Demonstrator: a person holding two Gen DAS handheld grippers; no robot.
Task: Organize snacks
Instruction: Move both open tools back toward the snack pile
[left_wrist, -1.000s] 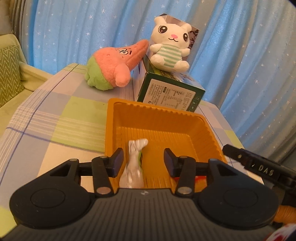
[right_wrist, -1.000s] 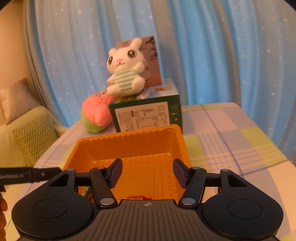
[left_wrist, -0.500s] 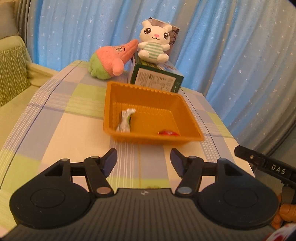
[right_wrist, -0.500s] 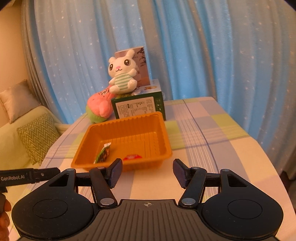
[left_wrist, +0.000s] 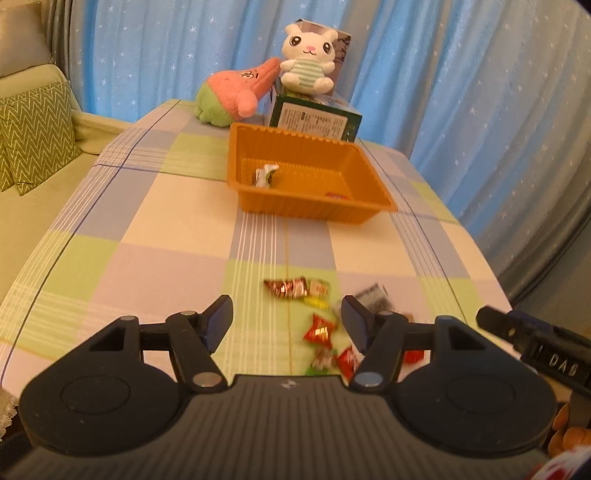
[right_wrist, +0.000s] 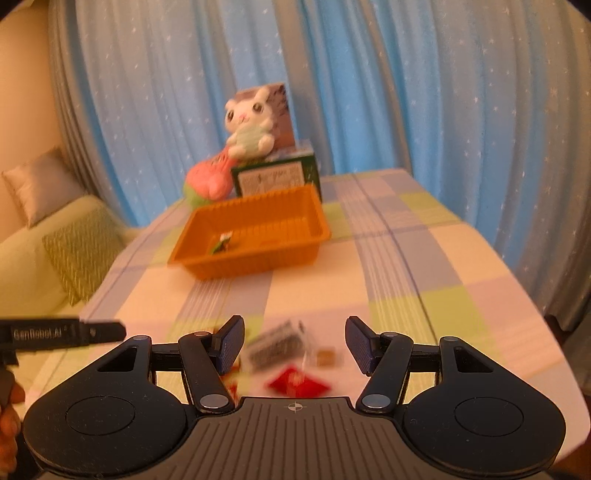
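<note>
An orange tray stands on the checked tablecloth toward the far end; it also shows in the right wrist view. In it lie a silver-green wrapped snack and a red snack. Several wrapped snacks lie in a loose pile near the front edge, among them a brown-red one and a black-and-white packet. My left gripper is open and empty just above the pile. My right gripper is open and empty above the same pile, and shows at the right of the left wrist view.
Behind the tray stands a green box with a white bunny plush on top and a pink star plush beside it. Blue curtains hang behind. A green sofa with a cushion is at the left.
Both grippers have drawn back from over the tray toward the table's front edge. The snack pile has come into view under them. Both stayed open.
</note>
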